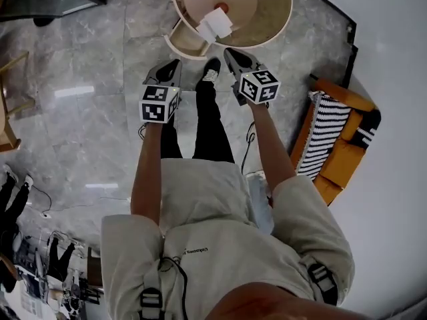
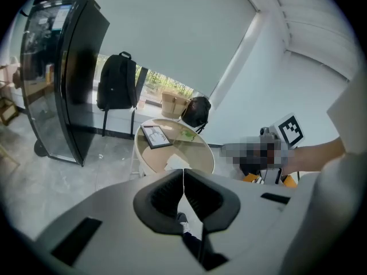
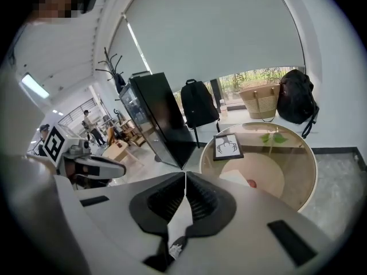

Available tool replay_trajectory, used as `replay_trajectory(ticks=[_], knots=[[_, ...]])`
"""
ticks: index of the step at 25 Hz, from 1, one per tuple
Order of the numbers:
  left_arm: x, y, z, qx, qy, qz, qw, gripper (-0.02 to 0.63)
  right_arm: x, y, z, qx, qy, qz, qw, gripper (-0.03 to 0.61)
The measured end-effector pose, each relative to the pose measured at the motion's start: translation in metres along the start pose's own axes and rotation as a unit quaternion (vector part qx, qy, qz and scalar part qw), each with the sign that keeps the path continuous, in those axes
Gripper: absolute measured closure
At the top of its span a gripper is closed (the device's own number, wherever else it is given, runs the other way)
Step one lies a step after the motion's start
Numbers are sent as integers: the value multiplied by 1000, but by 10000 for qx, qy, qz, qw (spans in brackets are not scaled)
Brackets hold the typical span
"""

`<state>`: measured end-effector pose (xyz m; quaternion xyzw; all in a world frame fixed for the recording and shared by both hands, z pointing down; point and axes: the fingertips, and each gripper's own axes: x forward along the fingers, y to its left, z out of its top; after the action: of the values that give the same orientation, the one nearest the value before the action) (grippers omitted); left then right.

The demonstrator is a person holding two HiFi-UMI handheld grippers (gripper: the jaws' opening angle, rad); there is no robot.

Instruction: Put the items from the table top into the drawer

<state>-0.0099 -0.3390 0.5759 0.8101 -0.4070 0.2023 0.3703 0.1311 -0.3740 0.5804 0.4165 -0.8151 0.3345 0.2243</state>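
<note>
A person in a sweatshirt [image 1: 220, 245] stood over a round glass table [image 1: 270, 22], holding the left gripper [image 1: 175, 64] and the right gripper [image 1: 230, 52] out in front. The only markings were black-and-white square codes on each gripper. Small print on the sweatshirt's chest was too small to read. A frame [image 3: 227, 146] on the table held a line drawing with no words that could be made out.

The left gripper's jaws were pressed together with nothing between them. The right gripper's jaws were also closed and empty. Both pointed down toward the table and stopped short of it, touching nothing on it.

A white pack [image 1: 215, 24] lay at the table's near edge, just beyond and between the two gripper tips. In the head view its long axis ran slantwise, from near-left to far-right. A small red thing [image 1: 222, 8] sat just behind it, and the frame lay farther back. The drawer [image 1: 181, 44] stood open under the table's near-left rim, just ahead of the left gripper.
</note>
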Motion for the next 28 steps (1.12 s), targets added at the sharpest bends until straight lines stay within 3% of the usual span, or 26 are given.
replay_trajectory(ticks=[3,11,20,21,24,28], knots=[[27,4,-22,-242,84,-8,9997,592,21,-38,-6,-133,30,-215,9997,541],[104,13,-70,-335,404,-138,9985,592,88,-118,-48,-334,336,-428,9980,541],[148,39,-94,-304,391,-81,9987,592,146,-145,-86,-915,745,-364,9923,537],[150,42,-96,-335,384,-61,9987,592,153,-147,-89,-951,758,-338,9920,524],[149,49,-98,-468,341,1,9983,592,172,-156,-95,-1019,787,-282,9913,406],[138,59,-100,-395,345,25,9986,592,190,-163,-103,-1263,926,-464,9866,294]])
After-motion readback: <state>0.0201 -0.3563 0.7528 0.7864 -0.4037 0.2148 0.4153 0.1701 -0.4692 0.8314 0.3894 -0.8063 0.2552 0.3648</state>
